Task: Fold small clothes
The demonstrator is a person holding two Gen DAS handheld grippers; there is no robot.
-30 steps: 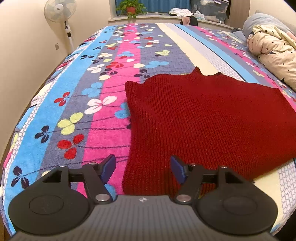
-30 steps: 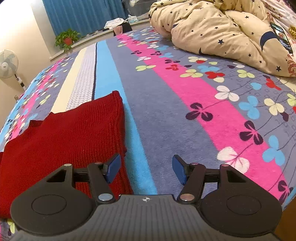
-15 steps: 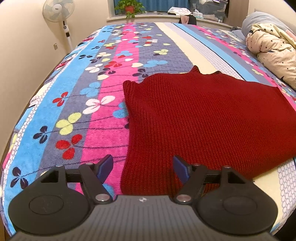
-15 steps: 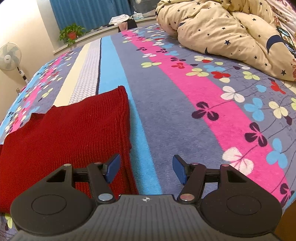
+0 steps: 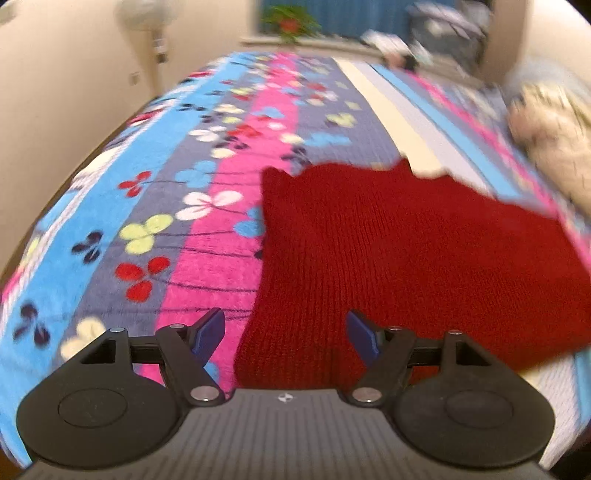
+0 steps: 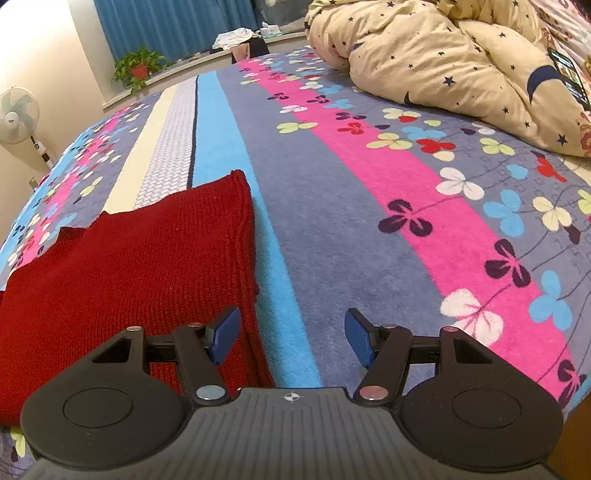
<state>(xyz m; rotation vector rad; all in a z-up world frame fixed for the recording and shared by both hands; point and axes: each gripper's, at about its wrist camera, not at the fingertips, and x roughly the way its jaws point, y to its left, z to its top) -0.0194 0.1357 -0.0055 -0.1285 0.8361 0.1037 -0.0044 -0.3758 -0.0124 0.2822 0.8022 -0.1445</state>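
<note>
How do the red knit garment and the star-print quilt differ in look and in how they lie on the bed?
The red knit garment is plain dark red; the star-print quilt is cream with dark stars. The garment lies flat near the bed's near edge; the quilt sits bunched in a heap farther back. Both rest on the flowered bedspread, untouched by either gripper.

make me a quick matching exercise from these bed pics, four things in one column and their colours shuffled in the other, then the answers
Things:
1. knit sweater
2. bunched duvet
3. curtain
4. standing fan

Colours:
A. white
B. blue
C. dark red
D. cream with dark stars

Pairs: 1-C, 2-D, 3-B, 4-A
</note>
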